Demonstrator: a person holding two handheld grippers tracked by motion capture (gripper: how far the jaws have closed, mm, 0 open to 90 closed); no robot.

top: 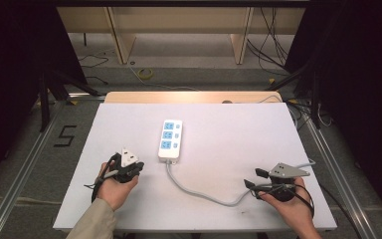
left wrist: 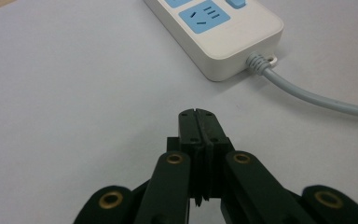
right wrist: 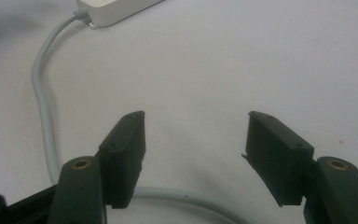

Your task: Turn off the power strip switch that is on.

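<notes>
Your right claw [right wrist: 193, 158] stood open, empty, astride the grey cable [right wrist: 44, 116] running far-left to the white three-socket power strip [top: 170, 140]; your left claw [left wrist: 199, 127] was shut, empty.

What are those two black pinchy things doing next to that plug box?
A person sits at a white table with a gripper in each hand. In the middle lies a white power strip with blue sockets, and its grey cable curls toward the right gripper. The left gripper has its jaws pressed shut on nothing and points at the near end of the strip. The right gripper has its jaws wide open above the table, with the cable passing just beneath them. Nothing is being held yet.
</notes>
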